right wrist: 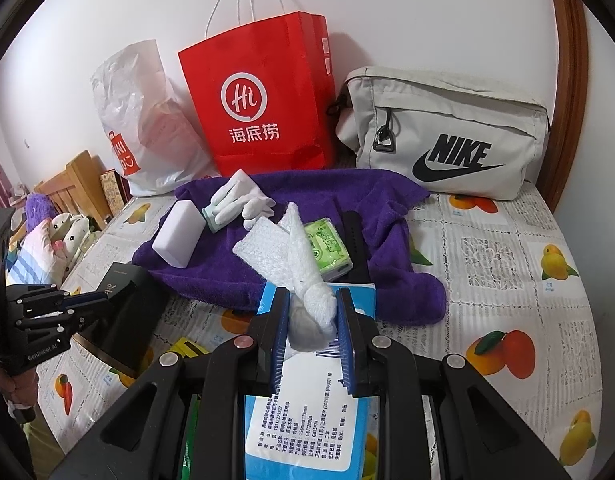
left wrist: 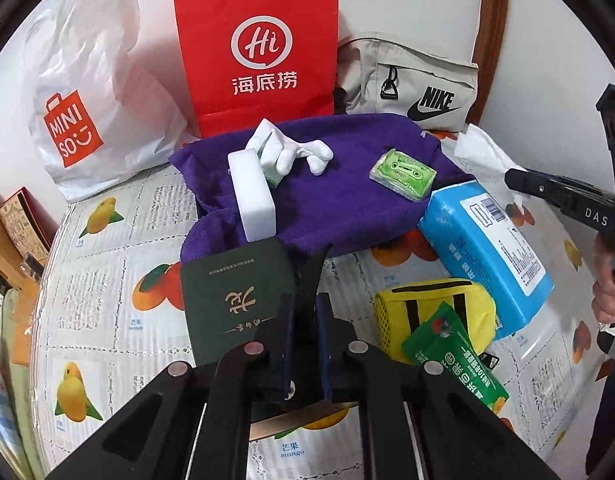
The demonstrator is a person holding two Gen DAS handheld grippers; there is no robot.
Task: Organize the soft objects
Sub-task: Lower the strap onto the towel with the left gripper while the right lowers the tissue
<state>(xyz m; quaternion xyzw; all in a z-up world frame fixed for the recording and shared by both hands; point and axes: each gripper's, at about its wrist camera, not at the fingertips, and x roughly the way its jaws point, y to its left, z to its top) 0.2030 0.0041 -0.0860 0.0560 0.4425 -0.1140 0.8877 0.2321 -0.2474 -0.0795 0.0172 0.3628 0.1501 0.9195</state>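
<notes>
Right wrist view: right gripper (right wrist: 312,332) clenched on a bunched white tissue (right wrist: 295,264), pads pressing its lower end at frame centre; the rest of the sheet fans up toward the green cassette-print pack (right wrist: 327,250). Directly under the jaws lies the blue tissue pack (right wrist: 303,424), lower centre.

Left wrist view: left gripper (left wrist: 303,320), lower centre, jaws nearly together on a thin black sheet or flap (left wrist: 313,276) that stands up between them. Just left of the fingers, the dark green booklet (left wrist: 235,292); which item the flap belongs to, cannot tell.

Purple towel (left wrist: 307,184) spread mid-frame on the fruit-print tablecloth (left wrist: 119,240). On the towel: white sponge block (left wrist: 253,196), white gloves (left wrist: 291,152) touching its upper end, cassette-print pack to the right.

Yellow pouch (left wrist: 435,308) lower right, green packet (left wrist: 455,356) overlapping its front.

Along the wall, upper frame: white MINISO bag (left wrist: 91,88), red paper bag (left wrist: 259,52), beige Nike pouch (left wrist: 415,80)
</notes>
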